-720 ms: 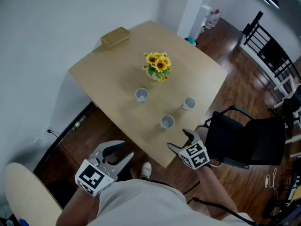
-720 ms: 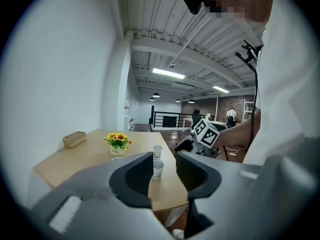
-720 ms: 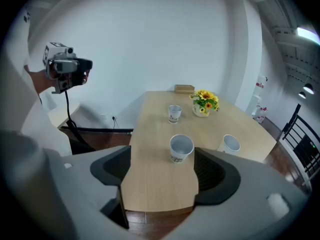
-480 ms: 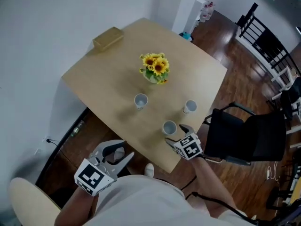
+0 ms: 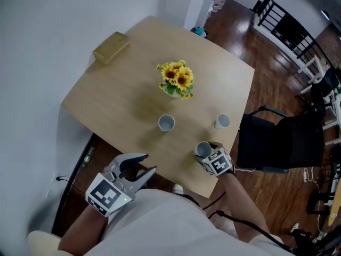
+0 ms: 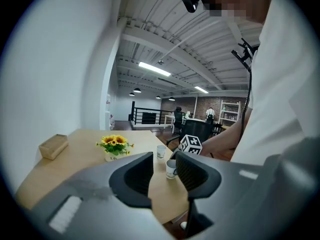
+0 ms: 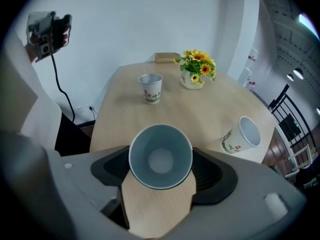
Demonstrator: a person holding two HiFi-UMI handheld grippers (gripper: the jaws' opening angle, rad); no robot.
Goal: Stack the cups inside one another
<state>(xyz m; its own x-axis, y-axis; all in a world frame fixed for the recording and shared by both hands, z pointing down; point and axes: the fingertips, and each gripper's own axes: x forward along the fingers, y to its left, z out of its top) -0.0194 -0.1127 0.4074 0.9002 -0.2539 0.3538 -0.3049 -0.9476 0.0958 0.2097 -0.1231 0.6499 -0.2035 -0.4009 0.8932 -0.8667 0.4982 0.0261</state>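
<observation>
Right tongs (image 5: 209, 154) grip the nearest cup (image 7: 160, 156), upright near the tabletop (image 5: 122, 97) edge. We hold the left tongs (image 5: 143, 165) apart and empty, off the tabletop. Beyond stand a second cup (image 5: 166, 122) and a third cup (image 5: 222, 121), then sunflowers (image 5: 176, 79).

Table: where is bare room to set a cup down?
Bare: the table between box and sunflowers, and its left edge beside the middle cup. Crowded: near right corner, with right gripper, gripped cup and right-hand cup.
</observation>
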